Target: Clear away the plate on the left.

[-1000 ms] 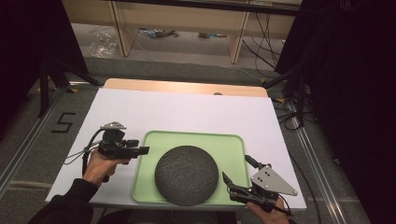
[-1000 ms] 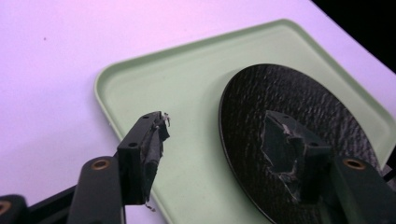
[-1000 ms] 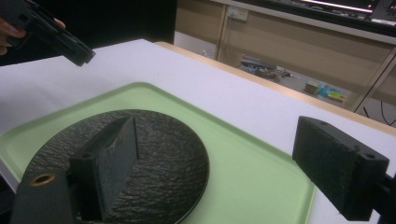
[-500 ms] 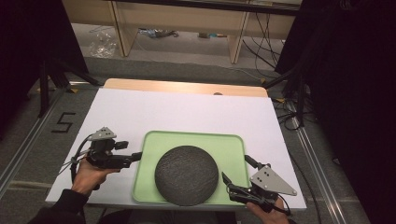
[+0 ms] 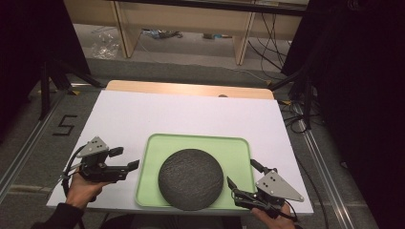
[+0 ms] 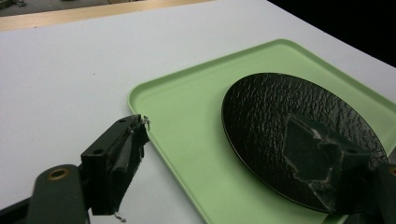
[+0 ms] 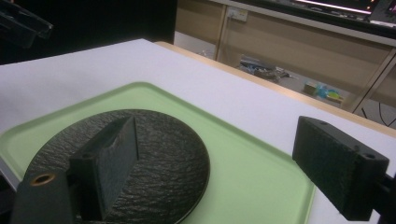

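Observation:
A light green tray (image 5: 200, 139) lies at the front middle of the white tabletop, with a round black textured plate (image 5: 191, 179) on it. My left gripper (image 5: 126, 159) hovers just off the tray's left edge, open and holding nothing. In the left gripper view its jaws straddle the tray's rim (image 6: 187, 121) and the plate (image 6: 271, 112). My right gripper (image 5: 241, 172) sits at the tray's near right corner, open and empty. In the right gripper view one jaw stands over the plate (image 7: 163, 149) and the other beyond the tray (image 7: 252, 177).
The white board (image 5: 191, 112) covers a wooden table whose far edge (image 5: 191, 89) shows. Behind it stand wooden shelves (image 5: 191, 19). Cables (image 5: 296, 114) lie on the floor at the right, and a "5" mark (image 5: 64, 125) at the left.
My left gripper has dropped back toward the near edge and a little to the left, still open. The right gripper, tray and plate have not moved.

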`<move>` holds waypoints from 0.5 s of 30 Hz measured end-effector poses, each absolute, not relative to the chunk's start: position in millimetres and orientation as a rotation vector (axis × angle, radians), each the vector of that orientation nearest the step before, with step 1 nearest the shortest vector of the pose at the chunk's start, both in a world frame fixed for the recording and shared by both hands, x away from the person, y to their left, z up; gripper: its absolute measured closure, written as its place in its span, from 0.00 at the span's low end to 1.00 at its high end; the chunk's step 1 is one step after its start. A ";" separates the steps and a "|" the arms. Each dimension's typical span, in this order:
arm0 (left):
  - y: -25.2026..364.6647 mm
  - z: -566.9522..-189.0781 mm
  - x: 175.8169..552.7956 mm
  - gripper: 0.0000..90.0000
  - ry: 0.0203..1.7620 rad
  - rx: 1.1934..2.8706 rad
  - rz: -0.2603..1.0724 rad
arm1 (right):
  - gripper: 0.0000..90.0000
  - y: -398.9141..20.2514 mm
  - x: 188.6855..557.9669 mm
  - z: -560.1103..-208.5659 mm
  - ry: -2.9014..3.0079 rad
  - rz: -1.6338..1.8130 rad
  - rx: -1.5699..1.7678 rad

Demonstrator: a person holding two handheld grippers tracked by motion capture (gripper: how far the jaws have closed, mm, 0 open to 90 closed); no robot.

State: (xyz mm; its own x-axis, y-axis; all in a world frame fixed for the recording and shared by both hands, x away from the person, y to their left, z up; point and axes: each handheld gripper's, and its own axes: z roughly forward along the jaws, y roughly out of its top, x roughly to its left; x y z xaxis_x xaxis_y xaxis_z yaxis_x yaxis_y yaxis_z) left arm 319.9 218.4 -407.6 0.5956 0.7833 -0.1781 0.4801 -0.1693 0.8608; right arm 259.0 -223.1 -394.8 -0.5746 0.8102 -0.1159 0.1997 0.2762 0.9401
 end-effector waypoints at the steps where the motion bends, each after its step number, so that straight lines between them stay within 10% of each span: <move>1: 218.1 -407.6 316.9 0.22 1.034 1.814 0.390 | 0.17 -223.2 258.4 -394.3 1.944 1.298 0.903; 15: 212.0 -403.7 279.1 0.21 0.983 1.826 0.477 | 0.17 -221.9 257.5 -393.7 1.938 1.301 0.902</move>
